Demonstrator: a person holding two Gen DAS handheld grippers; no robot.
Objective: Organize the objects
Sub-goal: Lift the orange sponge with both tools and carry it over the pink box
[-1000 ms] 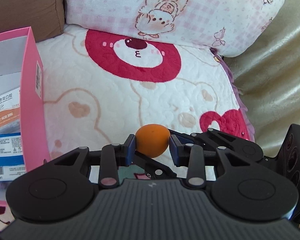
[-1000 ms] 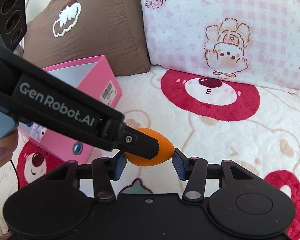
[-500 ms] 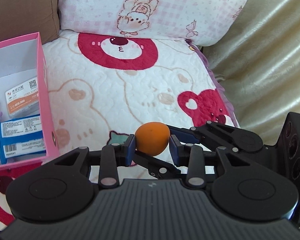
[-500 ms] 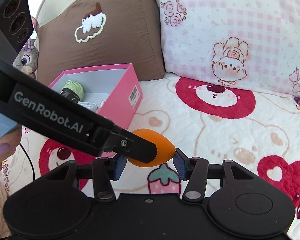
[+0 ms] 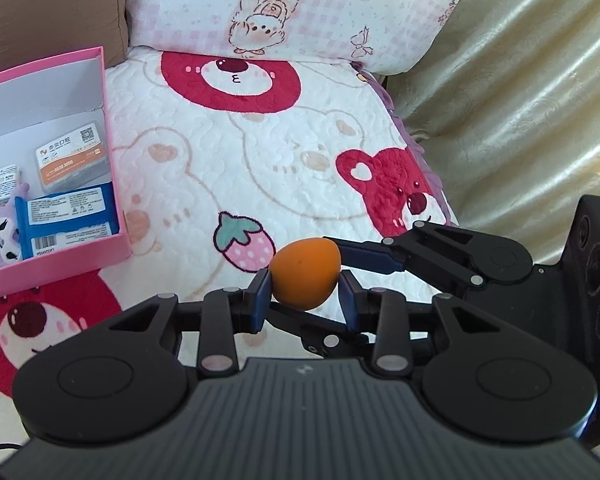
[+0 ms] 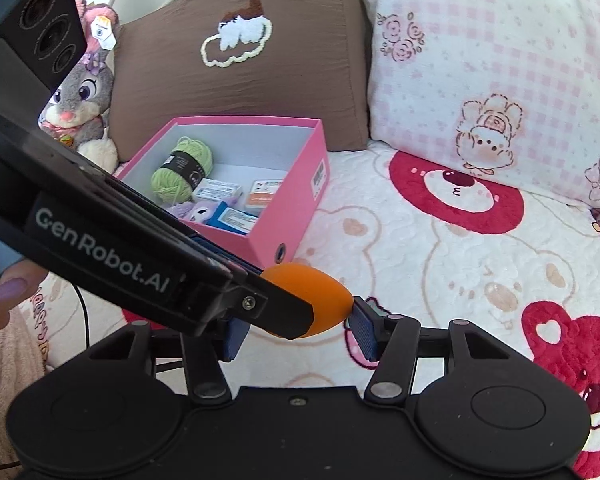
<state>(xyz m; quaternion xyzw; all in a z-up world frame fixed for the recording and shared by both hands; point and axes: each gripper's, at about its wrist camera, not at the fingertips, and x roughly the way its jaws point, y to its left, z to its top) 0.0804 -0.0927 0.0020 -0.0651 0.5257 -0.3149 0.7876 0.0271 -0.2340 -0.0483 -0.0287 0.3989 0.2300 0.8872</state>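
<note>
Orange egg-shaped object (image 5: 305, 274) sat up off the bear-print blanket (image 5: 236, 128), between the blue pads of the left gripper (image 5: 306, 300), both pads pressed against its sides, so left jaws were clenched on it, narrow gap. In the right wrist view the same orange egg-shaped object (image 6: 314, 300) also lay between the pads of the right gripper (image 6: 296, 332): right pad touched its narrow tip, left pad was mostly hidden behind the left gripper's finger, so contact on that side could not be confirmed. Right jaws were opening, egg between them, wider set than the left pair. The two grippers crossed at the egg, right one's fingers coming in from the right side in the left wrist view. Left gripper body read "GenRobot.AI" in white. Pink box (image 6: 296, 200) stood open on the blanket, off to the left of the egg and apart from it, against a brown cushion (image 6: 236, 52); barcode sticker on its side wall. Inside: green yarn ball (image 6: 182, 170) with a black band, small packets with Chinese print and an orange strip with digits too small to read reliably, a QR code, a blue-edged packet (image 5: 66, 214) with barcode. Plush rabbit (image 6: 82, 100) sat behind the box.
</note>
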